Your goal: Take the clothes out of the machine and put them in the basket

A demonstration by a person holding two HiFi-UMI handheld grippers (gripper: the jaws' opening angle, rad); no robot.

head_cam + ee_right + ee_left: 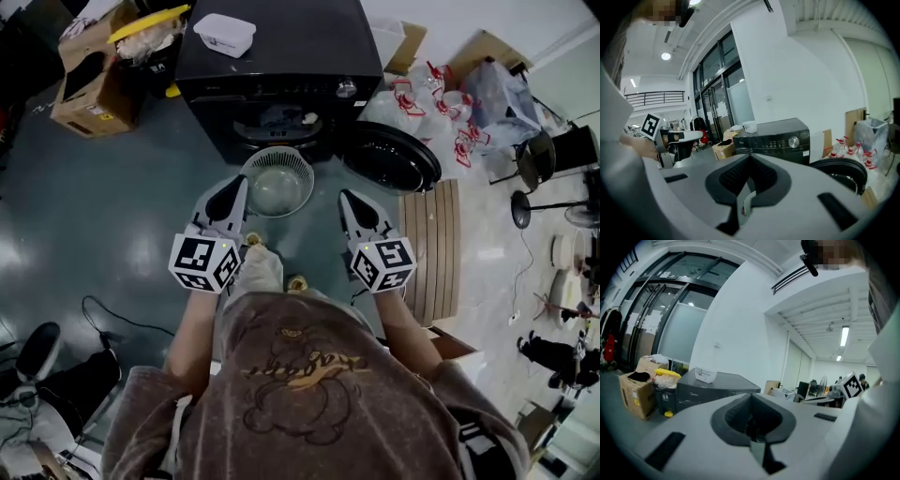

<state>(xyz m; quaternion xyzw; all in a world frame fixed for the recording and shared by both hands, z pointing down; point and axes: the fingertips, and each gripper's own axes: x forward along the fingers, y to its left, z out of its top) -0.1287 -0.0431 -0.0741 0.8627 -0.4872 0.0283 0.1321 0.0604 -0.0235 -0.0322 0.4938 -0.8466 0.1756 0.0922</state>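
A black washing machine (272, 56) stands ahead with its round door (389, 155) swung open to the right. Clothes (281, 117), bluish with a white piece, lie in the drum. A white slatted basket (305, 169) sits on the floor right in front of the opening and looks empty. My left gripper (234, 183) hangs just left of the basket, and my right gripper (349, 197) just right of it. Both are shut with nothing between the jaws. The machine (712, 385) lies beyond my left gripper (752, 427). The machine (773, 138) and door (841, 171) show past my right gripper (747, 187).
A white tub (225, 35) rests on the machine's top. An open cardboard box (89, 84) and a yellow-lidded bin (150, 23) stand to its left. Plastic bags (422, 108) pile up at the right, by a wooden slatted board (433, 248). A cable (112, 314) lies on the floor.
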